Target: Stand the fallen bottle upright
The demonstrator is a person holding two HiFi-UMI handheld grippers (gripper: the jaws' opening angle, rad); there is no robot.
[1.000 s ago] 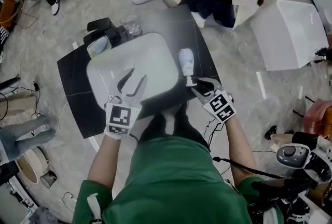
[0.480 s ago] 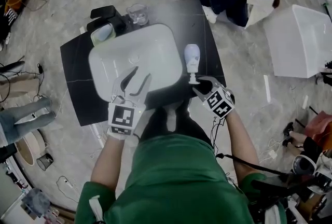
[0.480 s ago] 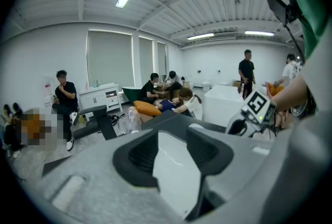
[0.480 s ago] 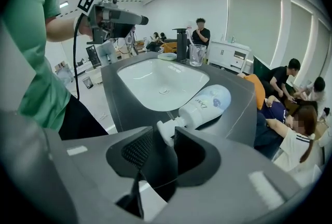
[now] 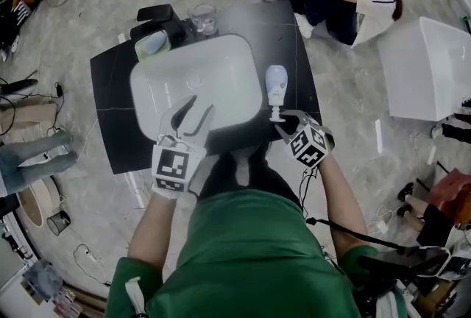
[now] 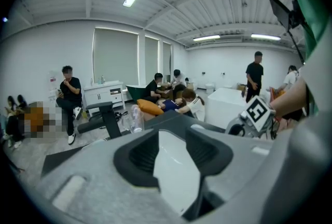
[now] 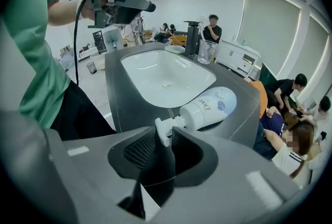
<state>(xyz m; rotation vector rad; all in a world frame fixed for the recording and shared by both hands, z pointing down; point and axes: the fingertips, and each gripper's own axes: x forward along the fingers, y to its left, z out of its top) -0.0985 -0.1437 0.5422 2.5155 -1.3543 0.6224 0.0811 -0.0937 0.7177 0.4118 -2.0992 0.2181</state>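
Pump bottle (image 7: 210, 109) lying flat, right gripper (image 7: 163, 140) spread about its nozzle (image 7: 162, 128).
Clamp squarely there before tilting it up; left gripper (image 5: 191, 112) gapes empty.

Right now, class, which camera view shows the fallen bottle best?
The right gripper view: the bottle lies on its side close up, label visible, pump head between the open jaws of the right gripper. The head view shows it small from above, beside the sink. The left gripper view does not show it.
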